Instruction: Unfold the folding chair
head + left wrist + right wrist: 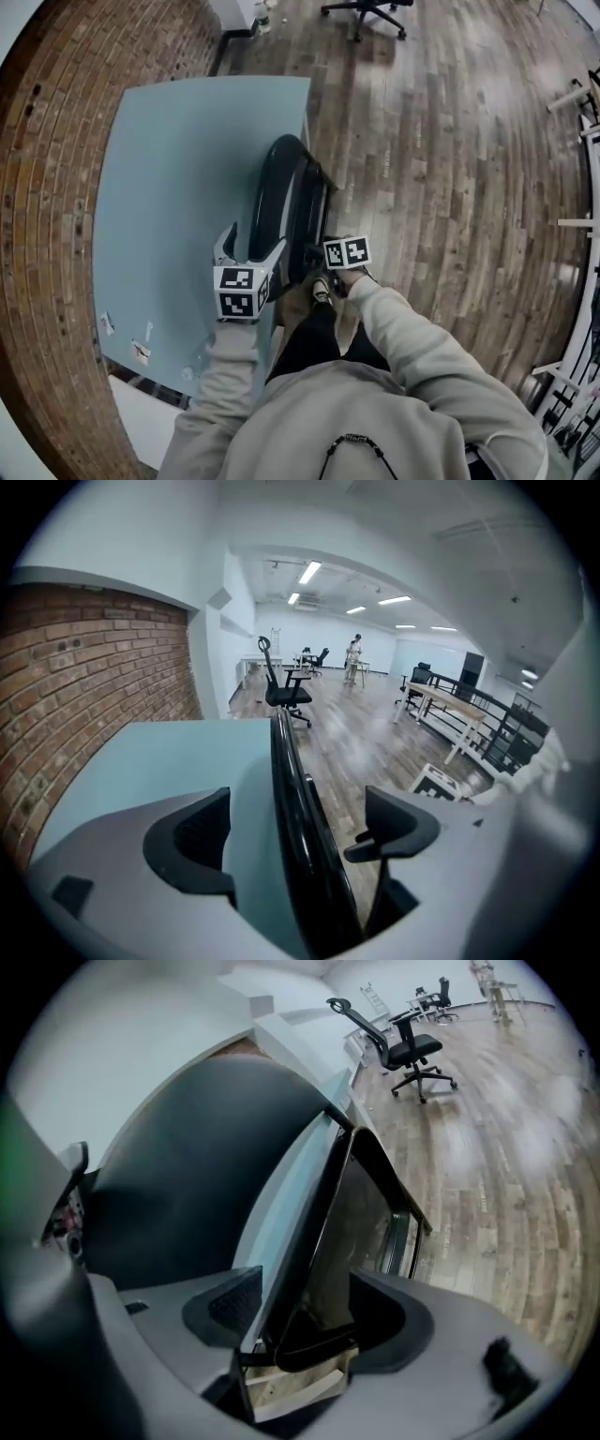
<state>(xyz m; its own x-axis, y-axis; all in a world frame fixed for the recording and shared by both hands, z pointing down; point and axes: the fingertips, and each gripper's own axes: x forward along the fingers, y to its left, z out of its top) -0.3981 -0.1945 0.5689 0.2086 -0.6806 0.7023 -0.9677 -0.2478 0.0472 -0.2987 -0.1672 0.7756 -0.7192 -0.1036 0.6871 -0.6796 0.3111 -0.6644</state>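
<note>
The folded black chair [281,202] stands on edge against the side of a pale blue table [178,178]. My left gripper [251,246] is at the chair's near upper edge. In the left gripper view its jaws [295,832] straddle the thin black chair edge [298,789], with a gap showing on both sides. My right gripper [317,255] is just right of it, at the chair's frame. In the right gripper view the black seat panel and frame [323,1213] run between the right gripper's [305,1316] parted jaws, and neither pad presses on them.
A brick wall [56,187] runs along the table's far side. Wooden floor [450,169] spreads to the right. A black office chair [370,11] stands farther off, and white tables [450,710] line the room's right side. My own feet [322,291] stand by the chair's base.
</note>
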